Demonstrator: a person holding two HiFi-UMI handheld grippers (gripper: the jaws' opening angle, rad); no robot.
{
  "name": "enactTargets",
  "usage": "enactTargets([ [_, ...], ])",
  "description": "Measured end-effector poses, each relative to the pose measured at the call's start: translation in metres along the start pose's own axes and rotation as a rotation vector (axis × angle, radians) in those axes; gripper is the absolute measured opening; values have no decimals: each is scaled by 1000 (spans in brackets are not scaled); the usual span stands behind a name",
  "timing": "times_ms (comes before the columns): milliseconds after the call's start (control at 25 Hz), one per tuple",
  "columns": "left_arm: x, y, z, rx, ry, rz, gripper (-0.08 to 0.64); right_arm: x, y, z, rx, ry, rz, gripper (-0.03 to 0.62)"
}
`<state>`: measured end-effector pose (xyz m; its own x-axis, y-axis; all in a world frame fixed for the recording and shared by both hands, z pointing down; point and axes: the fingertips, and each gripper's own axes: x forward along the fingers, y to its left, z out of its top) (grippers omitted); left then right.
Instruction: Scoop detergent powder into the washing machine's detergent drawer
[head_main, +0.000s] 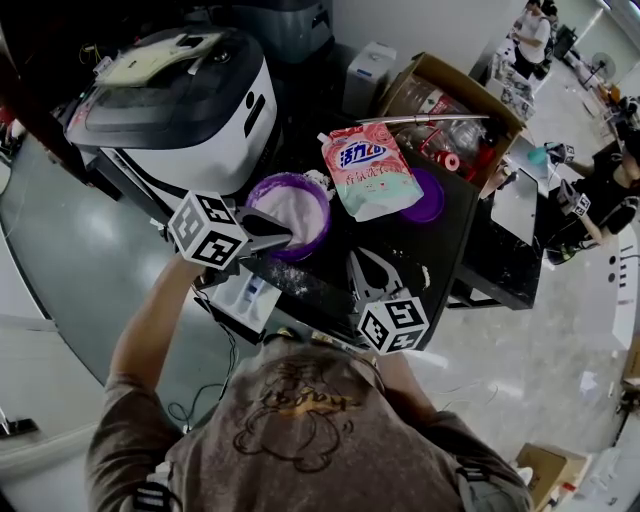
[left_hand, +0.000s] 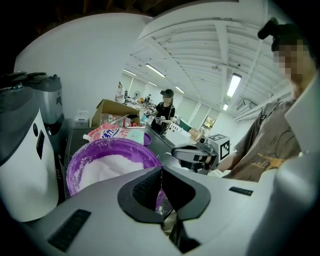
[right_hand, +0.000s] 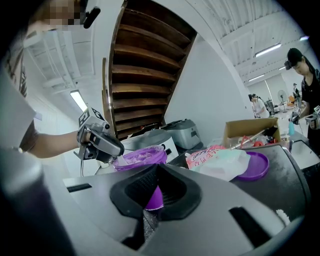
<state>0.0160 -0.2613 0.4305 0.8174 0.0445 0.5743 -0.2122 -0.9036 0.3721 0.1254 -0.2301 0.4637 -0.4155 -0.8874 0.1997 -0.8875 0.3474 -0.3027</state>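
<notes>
1. Progress: early, by the look of it. The washer (head_main: 175, 110) stands just left of the tub (left_hand: 79, 161). Nothing hangs over the washer, and no powder is seen going into any drawer.
2. Table (head_main: 440, 245): it carries the tub. A few white specks lie right of the tub, prob. spilled powder.
3. Bag (head_main: 372, 170) of detergent: lies flat, just right of the tub, touching or nearly so.
4. Tub: open and approx half full of white powder (left_hand: 112, 167), so the supply is ready. Its lid (head_main: 432, 197) is off and lies right of the tub, partly under the bag.
5. White tray (head_main: 245, 295): sits below-left of the tub, off the table edge. Prob. the drawer, but can't confirm. No fresh heap of powder can be made out in it.
6. Left to do: load a scoop, carry it to the drawer, tip it out.
7. Left gripper (left_hand: 160, 172): at the tub's near rim, jaws clenched w/ a strip of purple rim pinched btw them. It seems to be steadying the tub.
8. Right gripper (right_hand: 157, 167): right of the tub and apart from it. Its jaws are pressed together on a small purple piece (right_hand: 153, 198), likely the scoop or its handle. The shape is too hidden to tell, and it shows no powder.
</notes>
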Motion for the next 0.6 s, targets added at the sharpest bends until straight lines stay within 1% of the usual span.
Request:
enactTargets([
  [240, -3, 3, 2, -81, -73, -9, 23, 0, 2, -2, 1, -3, -1, 0],
  [600, -12, 9, 9, -168, -175, 2, 23, 0, 2, -3, 5, 3, 2, 0],
])
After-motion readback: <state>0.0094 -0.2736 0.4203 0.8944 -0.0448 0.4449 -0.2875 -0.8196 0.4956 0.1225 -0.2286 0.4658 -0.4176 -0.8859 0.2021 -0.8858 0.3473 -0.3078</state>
